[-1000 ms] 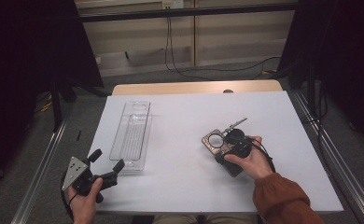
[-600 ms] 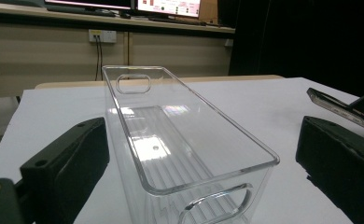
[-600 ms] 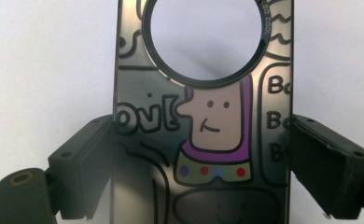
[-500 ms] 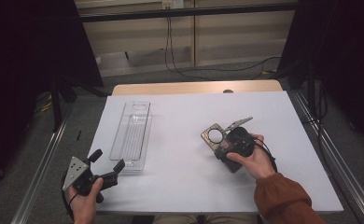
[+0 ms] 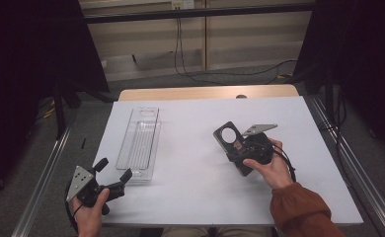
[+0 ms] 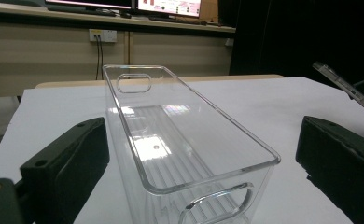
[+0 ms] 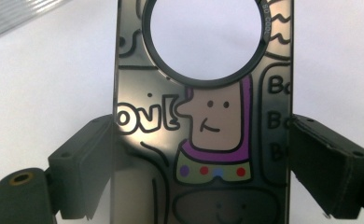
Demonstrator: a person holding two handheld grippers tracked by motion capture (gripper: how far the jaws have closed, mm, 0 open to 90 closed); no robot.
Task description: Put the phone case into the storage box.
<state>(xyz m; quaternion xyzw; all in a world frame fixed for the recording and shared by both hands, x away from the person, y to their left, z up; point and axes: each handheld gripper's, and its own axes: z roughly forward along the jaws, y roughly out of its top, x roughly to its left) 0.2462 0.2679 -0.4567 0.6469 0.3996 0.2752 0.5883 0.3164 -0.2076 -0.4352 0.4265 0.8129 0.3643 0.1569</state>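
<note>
A dark phone case (image 5: 226,134) with a round camera hole and a cartoon figure printed on it sits between the jaws of my right gripper (image 5: 240,150), tilted up off the white table. In the right gripper view the case (image 7: 208,121) stands upright, and both jaws of the right gripper (image 7: 201,154) press on its side edges. A long clear plastic bin (image 5: 141,143) lies left of centre. My left gripper (image 5: 115,169) is open at the bin's near end. In the left gripper view the bin (image 6: 171,140) stands between the spread jaws of the left gripper (image 6: 201,163).
The white table top (image 5: 190,197) has bare room between the bin and the case. A wooden table edge (image 5: 205,93) runs behind it. Metal rails (image 5: 47,173) flank both sides, and cables (image 5: 190,64) lie on the floor beyond.
My right gripper has turned a little and the phone case's far end has risen off the table. The left gripper and the bin have stayed put.
</note>
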